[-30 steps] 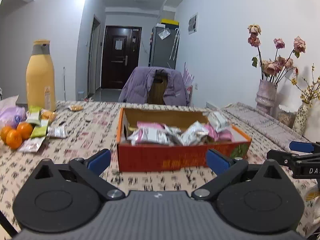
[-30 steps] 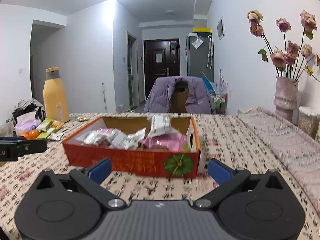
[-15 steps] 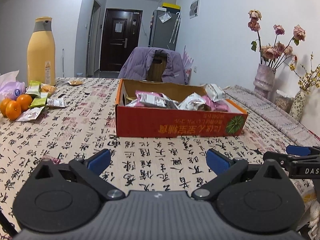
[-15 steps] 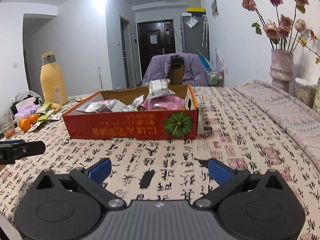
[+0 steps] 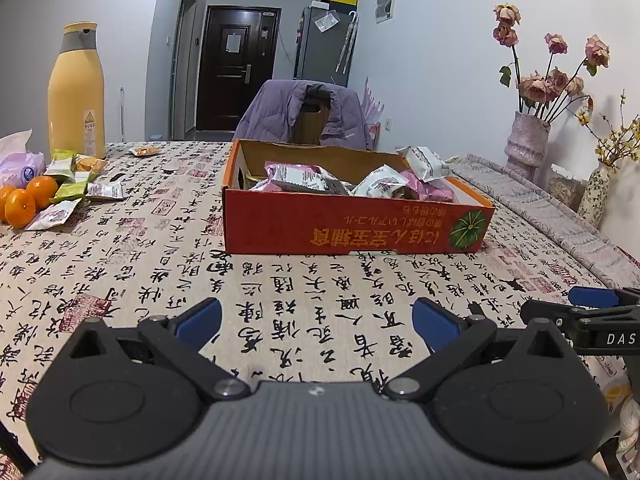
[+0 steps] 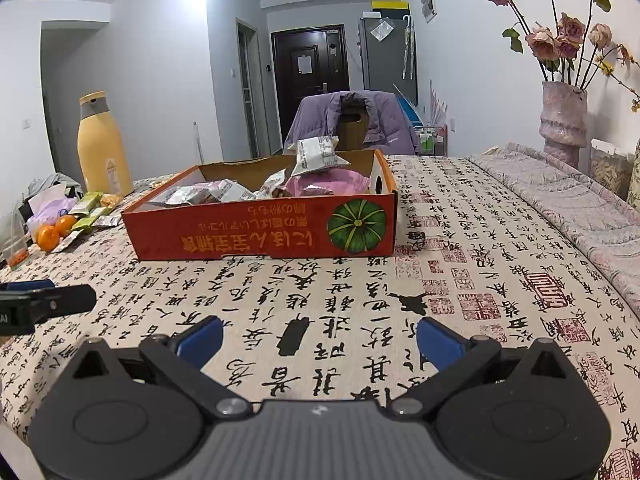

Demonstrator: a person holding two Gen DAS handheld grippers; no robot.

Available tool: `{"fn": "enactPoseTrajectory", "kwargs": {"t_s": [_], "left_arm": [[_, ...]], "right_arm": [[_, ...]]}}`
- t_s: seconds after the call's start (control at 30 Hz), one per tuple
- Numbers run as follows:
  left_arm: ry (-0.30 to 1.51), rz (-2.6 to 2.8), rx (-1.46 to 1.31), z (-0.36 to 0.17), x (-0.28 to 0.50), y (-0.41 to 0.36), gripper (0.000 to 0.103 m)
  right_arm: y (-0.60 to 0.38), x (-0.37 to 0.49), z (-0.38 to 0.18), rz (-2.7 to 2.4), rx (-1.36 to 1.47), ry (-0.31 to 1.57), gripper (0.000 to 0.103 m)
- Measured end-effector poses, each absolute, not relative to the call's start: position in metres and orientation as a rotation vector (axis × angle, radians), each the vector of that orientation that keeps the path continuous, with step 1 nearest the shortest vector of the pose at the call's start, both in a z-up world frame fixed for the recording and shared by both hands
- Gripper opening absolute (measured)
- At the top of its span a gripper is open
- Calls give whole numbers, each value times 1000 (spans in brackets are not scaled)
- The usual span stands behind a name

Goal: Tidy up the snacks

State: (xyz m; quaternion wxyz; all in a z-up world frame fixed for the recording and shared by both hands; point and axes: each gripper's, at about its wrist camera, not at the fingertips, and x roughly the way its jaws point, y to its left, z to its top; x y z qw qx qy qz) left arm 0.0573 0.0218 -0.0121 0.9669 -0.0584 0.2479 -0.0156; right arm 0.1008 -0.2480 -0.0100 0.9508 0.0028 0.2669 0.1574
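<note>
Left tool point(image 5: 316, 322) spread, empty; snack box point(image 5: 352, 226) ahead.

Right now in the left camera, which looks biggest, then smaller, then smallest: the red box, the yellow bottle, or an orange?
1. Red box: looks biggest.
2. Yellow bottle: smaller, though it stands farther back, so its true size is unsure.
3. Orange: smallest by far.

Snacks point(image 5: 304, 178) in box point(image 5: 352, 228) (mid-table point(image 5: 160, 280)) — bottle point(image 5: 76, 92) left

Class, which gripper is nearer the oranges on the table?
Left. The left gripper sits on the same side as the oranges; the right gripper lies farther, beyond the left one.
</note>
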Motion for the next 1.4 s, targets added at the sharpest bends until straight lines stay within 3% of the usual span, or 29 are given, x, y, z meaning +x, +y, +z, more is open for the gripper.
{"fn": "enactPoseTrajectory", "kwargs": {"t_s": [1.4], "left_arm": [[507,-38,-122,-14,57,20,103]], "right_arm": [[-246,102,-12,320,4,551,103]]}}
